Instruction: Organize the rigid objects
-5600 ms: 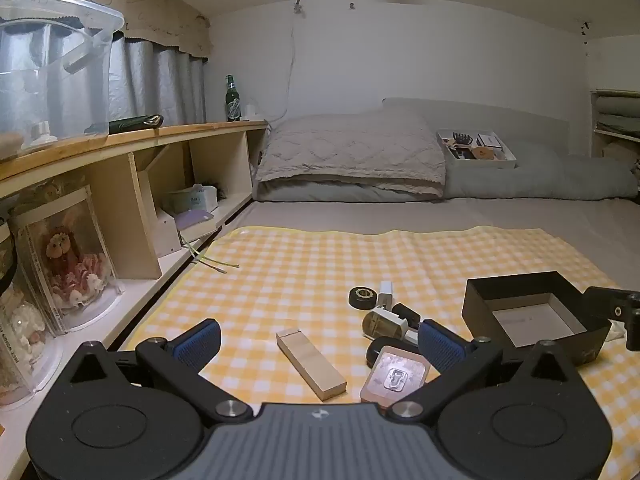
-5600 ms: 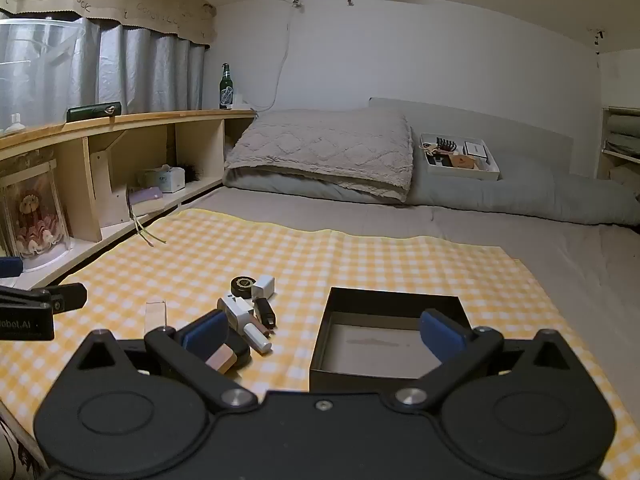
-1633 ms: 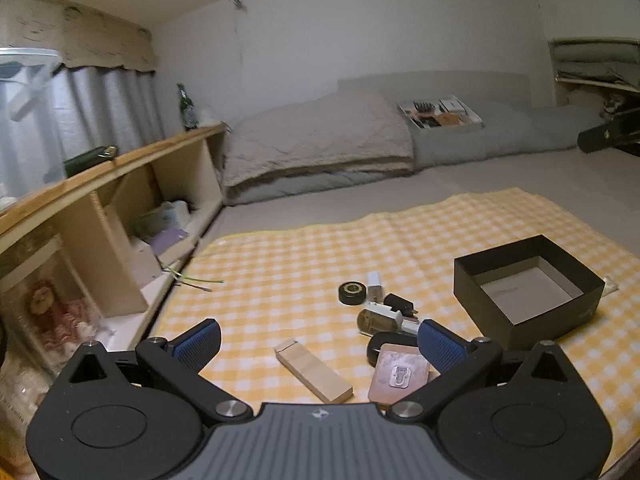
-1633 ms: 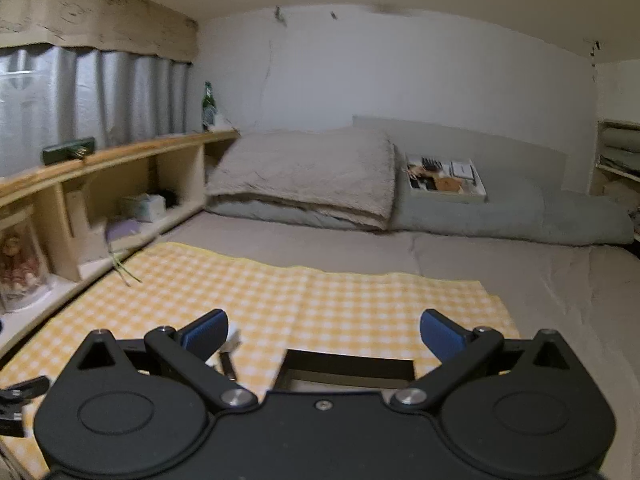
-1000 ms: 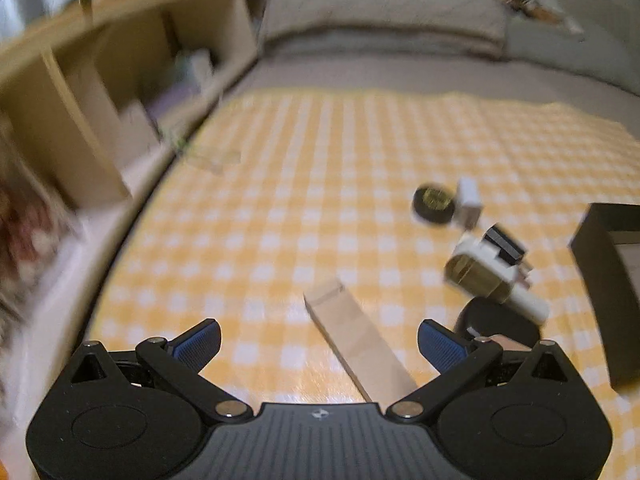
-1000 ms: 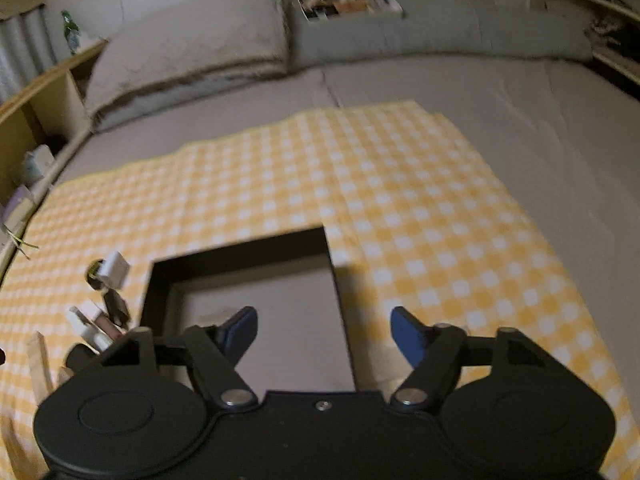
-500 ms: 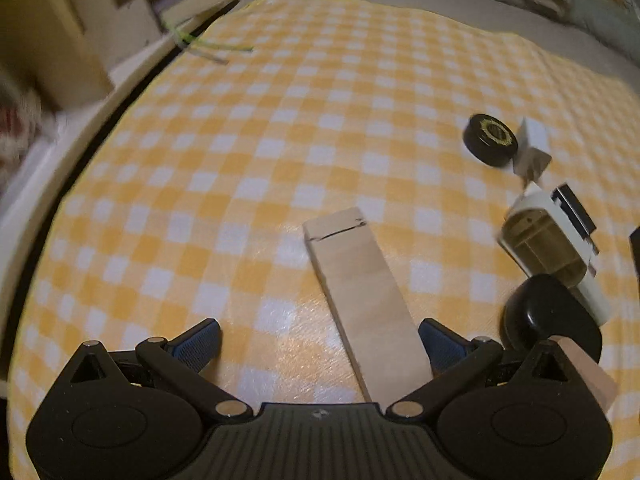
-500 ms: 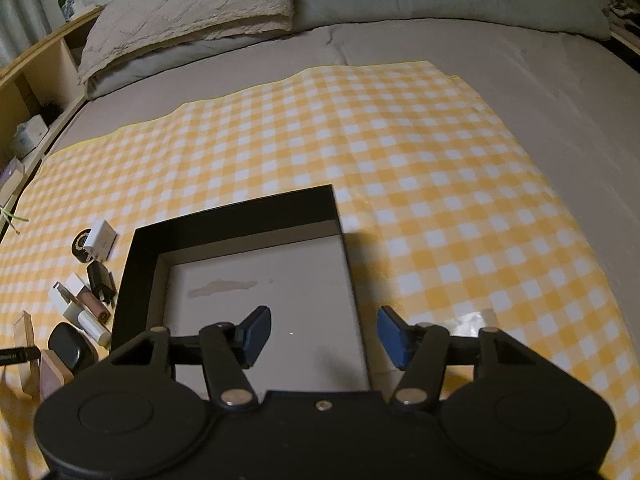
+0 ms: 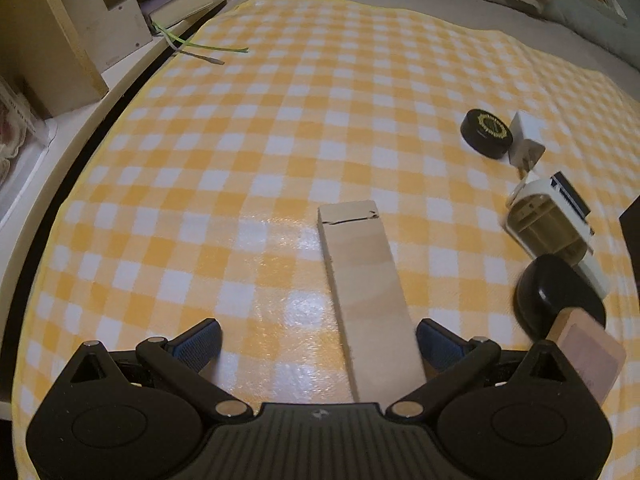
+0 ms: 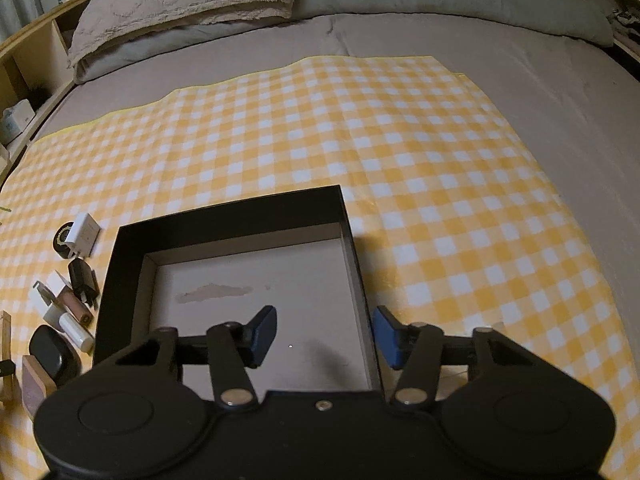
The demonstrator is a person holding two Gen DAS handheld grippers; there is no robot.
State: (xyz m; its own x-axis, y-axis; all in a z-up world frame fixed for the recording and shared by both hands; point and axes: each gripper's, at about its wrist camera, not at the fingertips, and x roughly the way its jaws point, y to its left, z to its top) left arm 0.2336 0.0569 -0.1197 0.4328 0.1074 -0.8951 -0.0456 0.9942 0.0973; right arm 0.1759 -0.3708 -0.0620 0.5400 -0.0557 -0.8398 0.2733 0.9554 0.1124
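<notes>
Left gripper [image 9: 318, 338] is hanging over the block [image 9: 370, 300], jaws spread wide and just closing slightly; the block's near end lies between them, close by the right pad, nothing gripped yet — likely lining up to lift it. Right gripper [image 10: 324, 338] is straddling the box's [image 10: 224, 216] right wall, one pad inside, one outside, jaws about half open and just closing, not yet pinching — probably to steady the box. The box is sitting empty on the checked cloth [image 10: 440, 200], small items [image 10: 76, 292] clustered just left of it.
</notes>
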